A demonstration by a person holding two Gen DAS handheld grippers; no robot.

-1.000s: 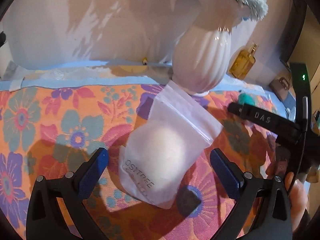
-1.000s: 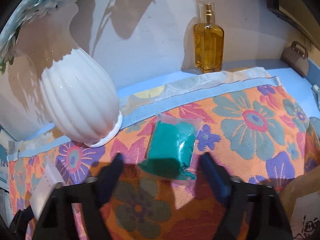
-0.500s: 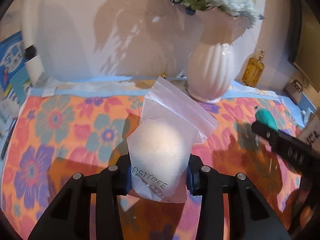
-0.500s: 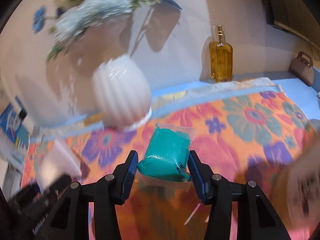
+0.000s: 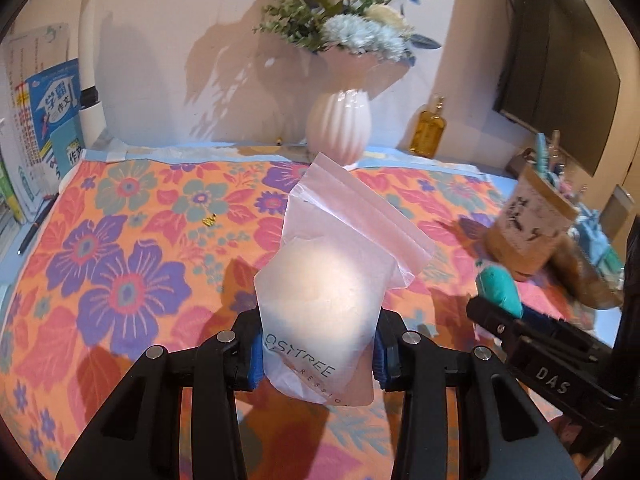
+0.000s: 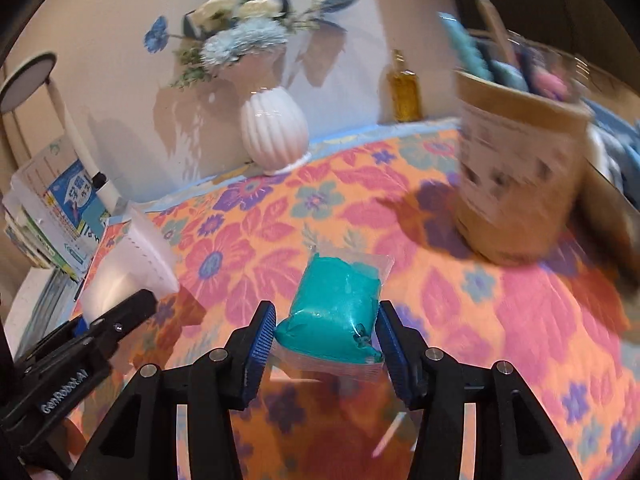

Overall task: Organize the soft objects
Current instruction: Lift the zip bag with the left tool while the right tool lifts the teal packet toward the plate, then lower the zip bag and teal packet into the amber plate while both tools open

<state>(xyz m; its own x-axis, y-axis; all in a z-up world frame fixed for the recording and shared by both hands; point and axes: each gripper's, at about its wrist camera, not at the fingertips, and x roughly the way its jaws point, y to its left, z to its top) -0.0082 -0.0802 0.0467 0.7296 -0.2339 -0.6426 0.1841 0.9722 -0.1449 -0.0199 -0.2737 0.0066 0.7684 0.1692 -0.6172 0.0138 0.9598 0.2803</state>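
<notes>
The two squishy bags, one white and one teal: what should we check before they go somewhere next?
1. Left gripper shut on the white pouch: ok.
2. Right gripper shut on the teal packet: ok.
3. Both bags lifted off the flowered cloth: ok.
4. Brown paper bag top open: cannot tell, blurred.
5. Path clear of the white vase: ok, it stands far back.

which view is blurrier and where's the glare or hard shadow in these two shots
Right wrist view: motion blur smears the brown paper bag and the cloth's right side; the teal packet stays fairly sharp. Left wrist view: mostly crisp, with a bright sunlit patch washing out the white pouch and hard flower shadows on the wall behind the vase.
</notes>
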